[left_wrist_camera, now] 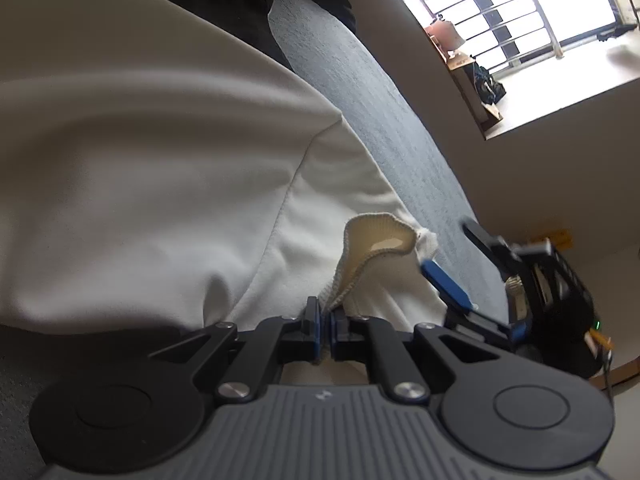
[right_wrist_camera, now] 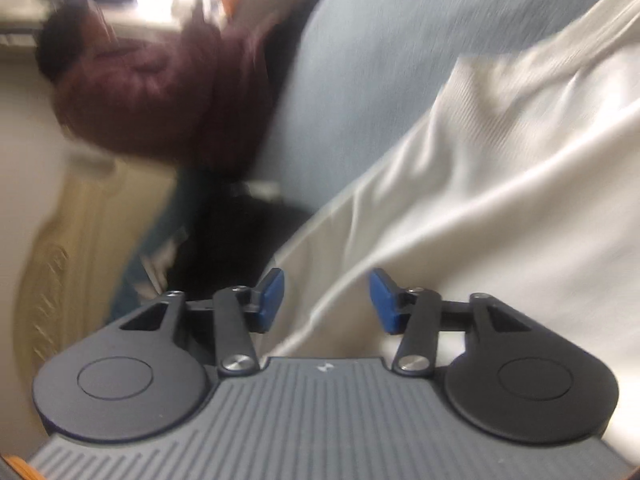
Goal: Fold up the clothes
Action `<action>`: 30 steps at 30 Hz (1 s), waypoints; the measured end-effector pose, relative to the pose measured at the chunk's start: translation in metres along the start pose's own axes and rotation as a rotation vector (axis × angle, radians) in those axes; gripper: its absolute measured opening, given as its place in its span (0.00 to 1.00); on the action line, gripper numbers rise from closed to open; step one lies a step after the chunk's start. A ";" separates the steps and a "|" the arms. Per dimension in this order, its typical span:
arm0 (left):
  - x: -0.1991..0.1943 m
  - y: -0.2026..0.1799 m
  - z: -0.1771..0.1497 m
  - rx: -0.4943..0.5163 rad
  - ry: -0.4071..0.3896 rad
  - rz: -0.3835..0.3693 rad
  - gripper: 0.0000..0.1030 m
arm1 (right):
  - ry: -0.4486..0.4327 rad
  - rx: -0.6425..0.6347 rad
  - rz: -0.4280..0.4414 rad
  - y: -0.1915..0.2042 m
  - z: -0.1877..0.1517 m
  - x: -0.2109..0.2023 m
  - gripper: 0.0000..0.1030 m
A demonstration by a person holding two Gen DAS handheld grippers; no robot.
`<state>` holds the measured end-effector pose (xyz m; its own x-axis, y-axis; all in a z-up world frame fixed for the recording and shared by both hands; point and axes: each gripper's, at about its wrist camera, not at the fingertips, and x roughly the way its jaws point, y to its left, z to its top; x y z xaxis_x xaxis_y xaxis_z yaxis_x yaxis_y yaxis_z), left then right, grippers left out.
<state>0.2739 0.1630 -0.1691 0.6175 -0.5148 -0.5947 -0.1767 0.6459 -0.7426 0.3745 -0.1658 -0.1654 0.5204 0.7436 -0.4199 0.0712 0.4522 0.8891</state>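
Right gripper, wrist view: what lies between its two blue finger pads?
In the right wrist view the right gripper stands open, and a fold of the white garment runs through the gap between its fingertips; contact with the pads cannot be told through the blur.

The right wrist view is motion-blurred, so the maroon shape (right_wrist_camera: 160, 92) far ahead-left of the right gripper (right_wrist_camera: 326, 300) is unreadable, and the white garment (right_wrist_camera: 500, 200) runs off the right edge.

We are seeing daylight streaming through a barred window (left_wrist_camera: 516, 12) set in a beige wall (left_wrist_camera: 540, 176), washing out the panes. A grey-blue carpeted surface (left_wrist_camera: 360, 92) is stretching below it, and small clutter is sitting on the sill (left_wrist_camera: 472, 68), too blurred to identify
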 end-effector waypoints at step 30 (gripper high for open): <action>0.006 -0.154 -0.061 0.424 -0.027 0.255 0.24 | -0.295 -0.461 -0.460 -0.091 -0.091 -0.297 0.30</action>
<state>0.2583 0.0260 -0.0769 0.6156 -0.2993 -0.7291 -0.0010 0.9248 -0.3804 0.1358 -0.3827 -0.1387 0.7373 0.2929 -0.6088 0.0055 0.8985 0.4389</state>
